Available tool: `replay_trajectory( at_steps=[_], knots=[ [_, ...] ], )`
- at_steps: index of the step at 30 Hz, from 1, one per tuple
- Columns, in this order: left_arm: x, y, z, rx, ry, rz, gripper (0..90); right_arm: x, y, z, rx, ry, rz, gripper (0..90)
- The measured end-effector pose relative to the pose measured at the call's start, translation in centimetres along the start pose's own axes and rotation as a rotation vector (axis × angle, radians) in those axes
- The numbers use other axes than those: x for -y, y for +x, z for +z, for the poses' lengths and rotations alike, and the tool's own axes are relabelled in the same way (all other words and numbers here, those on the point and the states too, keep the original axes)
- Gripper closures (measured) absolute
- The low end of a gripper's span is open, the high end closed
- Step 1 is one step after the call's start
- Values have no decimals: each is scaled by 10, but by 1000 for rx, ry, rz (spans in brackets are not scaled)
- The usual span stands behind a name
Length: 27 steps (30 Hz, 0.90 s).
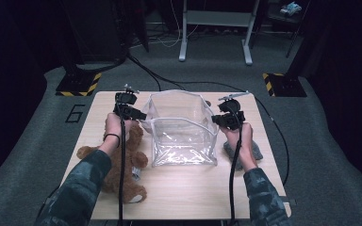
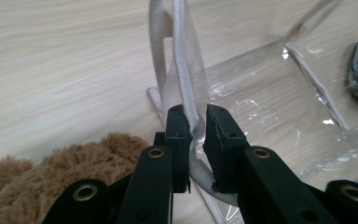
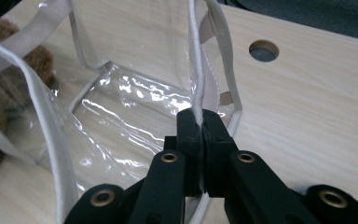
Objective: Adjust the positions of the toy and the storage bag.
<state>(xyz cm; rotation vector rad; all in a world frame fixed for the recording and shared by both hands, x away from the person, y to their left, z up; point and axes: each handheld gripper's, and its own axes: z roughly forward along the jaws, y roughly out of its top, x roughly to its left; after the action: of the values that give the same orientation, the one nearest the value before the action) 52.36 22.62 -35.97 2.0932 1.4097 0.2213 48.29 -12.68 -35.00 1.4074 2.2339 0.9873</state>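
Both grippers, left (image 1: 139, 115) and right (image 1: 215, 119), pinch opposite rims of the clear bag (image 1: 181, 132) mid-table, seen from above. Left gripper view: jaws nearly closed on the white trim (image 2: 186, 93), teddy bear (image 2: 51, 172) beside. Right gripper view: jaws clamped tight on trim.

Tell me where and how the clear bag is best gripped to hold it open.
Grip the clear bag by its white-trimmed top rim at opposite sides, coming from above. The rim is stiff, thin and upright, so it fits between jaws; the walls are slick film.
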Motion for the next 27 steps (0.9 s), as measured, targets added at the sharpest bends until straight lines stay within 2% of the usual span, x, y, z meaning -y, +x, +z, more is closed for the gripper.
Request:
replay_trajectory(
  at_steps=[1,2,5,7,8,9,10,12,13,14,16,18,19,21,22,25,26,27],
  knots=[
    [0,1,0,7,3,-5,777,4,3,-6,10,24,-15,881],
    [0,1,0,3,7,-5,761,5,3,-8,9,22,-27,880],
    [-1,0,0,3,8,-26,602,7,4,-11,-1,37,-45,863],
    [-2,-2,-1,4,4,-40,498,5,3,-11,-21,6,-45,775],
    [-2,-2,-1,6,2,-32,475,4,2,-11,-25,-3,-48,743],
    [-2,-3,-1,13,-2,-48,454,1,2,-10,-31,-15,-45,692],
    [-2,-3,-1,12,0,-39,450,-1,3,-10,-33,-19,-38,676],
    [-3,-3,-1,16,7,-26,480,-8,3,-4,-37,-19,-53,635],
    [-2,-6,1,13,9,-45,541,-10,5,-1,-46,-19,-51,638],
    [-2,-6,1,13,9,-45,575,-10,5,-1,-46,-19,-51,638],
    [-1,-8,4,36,10,-13,693,-16,10,8,-64,-6,-63,771],
    [0,-9,4,27,-4,1,751,-16,15,11,-23,3,-73,860],
    [0,-8,4,30,-7,3,769,-16,16,10,-1,7,-70,869],
    [1,-7,3,37,-1,6,779,-16,14,10,11,3,-85,873],
    [1,-5,2,42,-3,9,786,-14,8,6,37,5,-70,877],
    [2,-3,1,42,-2,2,789,-11,1,3,49,10,-48,878],
    [2,-3,0,45,-3,4,792,-9,-6,0,58,11,-22,878],
    [1,-2,-1,43,5,10,792,-8,-8,-1,65,14,-16,879]
  ],
)
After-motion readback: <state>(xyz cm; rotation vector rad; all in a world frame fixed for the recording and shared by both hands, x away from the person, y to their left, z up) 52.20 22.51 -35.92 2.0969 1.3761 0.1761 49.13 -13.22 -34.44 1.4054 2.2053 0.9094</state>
